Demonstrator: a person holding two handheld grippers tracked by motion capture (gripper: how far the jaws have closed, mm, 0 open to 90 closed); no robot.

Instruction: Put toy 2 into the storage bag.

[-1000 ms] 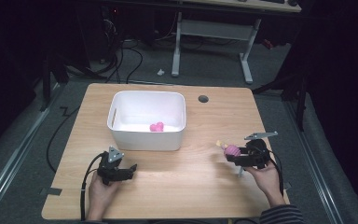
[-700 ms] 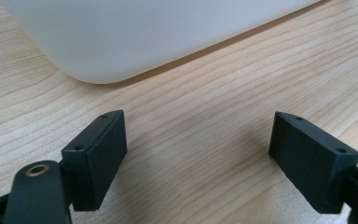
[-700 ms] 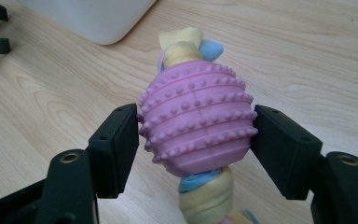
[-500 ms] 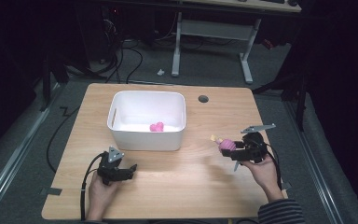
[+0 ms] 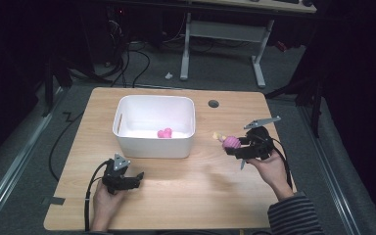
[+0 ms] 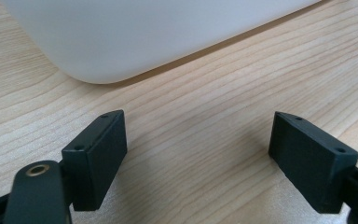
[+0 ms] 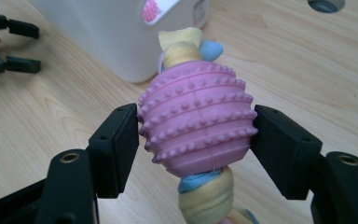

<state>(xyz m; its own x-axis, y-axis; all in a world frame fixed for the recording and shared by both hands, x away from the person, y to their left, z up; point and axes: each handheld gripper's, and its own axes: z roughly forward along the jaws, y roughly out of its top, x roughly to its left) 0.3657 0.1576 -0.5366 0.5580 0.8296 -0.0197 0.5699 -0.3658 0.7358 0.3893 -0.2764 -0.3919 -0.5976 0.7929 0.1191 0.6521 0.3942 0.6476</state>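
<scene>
dark room around a wooden counter [image 5: 176,196], white bin [image 5: 154,146] at its middle with a pink toy [image 5: 165,133] inside. right gripper [image 5: 239,145], lifted beside the bin, grasping a knobbly pink rope toy [image 7: 196,123]. left gripper [image 5: 138,177] rests low, fingers [image 6: 95,156] spread, nothing between.

- Wooden table [image 5: 186,200]: lies under the left gripper [image 5: 138,175] and the right gripper [image 5: 232,145].
- Round cable hole [image 5: 213,104]: in the tabletop, beyond the right gripper.
- Grey-legged desk frame [image 5: 259,66]: on the floor, well beyond both.
- Black cables [image 5: 138,61]: on the floor, far beyond the left gripper.
</scene>
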